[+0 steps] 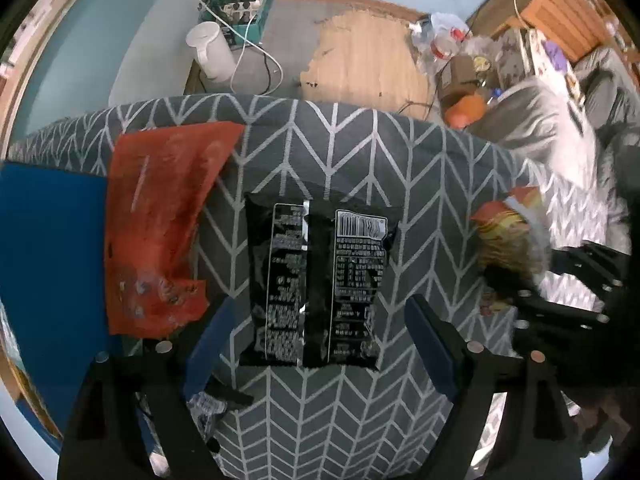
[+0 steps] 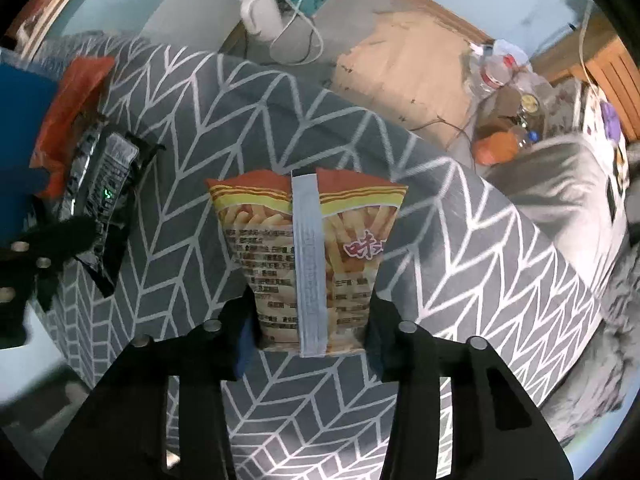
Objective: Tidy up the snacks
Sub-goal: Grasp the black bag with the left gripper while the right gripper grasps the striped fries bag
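Note:
A black snack bag [image 1: 316, 280] lies label side up on the grey chevron-patterned cushion [image 1: 352, 152]. My left gripper [image 1: 320, 312] points down over it, open, its blue pads on either side of the bag's lower half and apart from it. A red snack bag [image 1: 156, 220] lies to the left, partly on a blue box [image 1: 48, 260]. In the right wrist view my right gripper [image 2: 312, 312] is shut on the lower end of a french-fries snack bag [image 2: 308, 240], whose sides are pinched in. The fries bag [image 1: 504, 232] also shows blurred at the right of the left wrist view.
Beyond the cushion's far edge the floor holds a white kettle [image 1: 210, 50], a teal basket with a power strip and cables [image 1: 244, 8], and a pile of bottles and bags [image 1: 448, 44]. A grey blanket [image 1: 532, 120] lies at the right.

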`<state>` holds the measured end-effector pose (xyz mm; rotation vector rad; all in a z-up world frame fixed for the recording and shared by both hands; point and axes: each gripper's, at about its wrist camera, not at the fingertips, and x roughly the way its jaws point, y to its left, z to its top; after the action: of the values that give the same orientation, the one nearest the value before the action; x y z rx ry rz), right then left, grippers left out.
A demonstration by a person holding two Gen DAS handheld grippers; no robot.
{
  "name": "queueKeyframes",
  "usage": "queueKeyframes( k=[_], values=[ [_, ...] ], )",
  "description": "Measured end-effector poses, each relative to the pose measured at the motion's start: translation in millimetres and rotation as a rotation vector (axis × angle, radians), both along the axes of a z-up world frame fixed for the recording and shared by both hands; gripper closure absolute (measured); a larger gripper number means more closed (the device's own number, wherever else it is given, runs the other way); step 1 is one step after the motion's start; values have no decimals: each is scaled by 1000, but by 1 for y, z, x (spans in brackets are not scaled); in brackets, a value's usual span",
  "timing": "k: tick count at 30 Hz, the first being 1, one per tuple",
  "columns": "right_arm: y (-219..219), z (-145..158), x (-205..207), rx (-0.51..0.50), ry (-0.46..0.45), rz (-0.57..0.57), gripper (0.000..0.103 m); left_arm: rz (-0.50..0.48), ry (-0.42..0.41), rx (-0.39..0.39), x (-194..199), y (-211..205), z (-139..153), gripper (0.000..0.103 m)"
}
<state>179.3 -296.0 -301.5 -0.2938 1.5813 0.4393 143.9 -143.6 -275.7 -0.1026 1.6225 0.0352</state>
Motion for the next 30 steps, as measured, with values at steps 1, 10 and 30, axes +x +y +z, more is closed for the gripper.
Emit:
queueKeyframes(
  k=[1,10,30],
  values=[
    [-3,1,-1,4,0,-22,62,-11,3,10,1,-3,-3,15],
    [-26,12,-16,70,29,-155,62,-78,0,68,4,-23,-20,16],
    [-22,32,-56,111,25,-212,62,-84,-60,35,-17,-11,0,60]
  ],
)
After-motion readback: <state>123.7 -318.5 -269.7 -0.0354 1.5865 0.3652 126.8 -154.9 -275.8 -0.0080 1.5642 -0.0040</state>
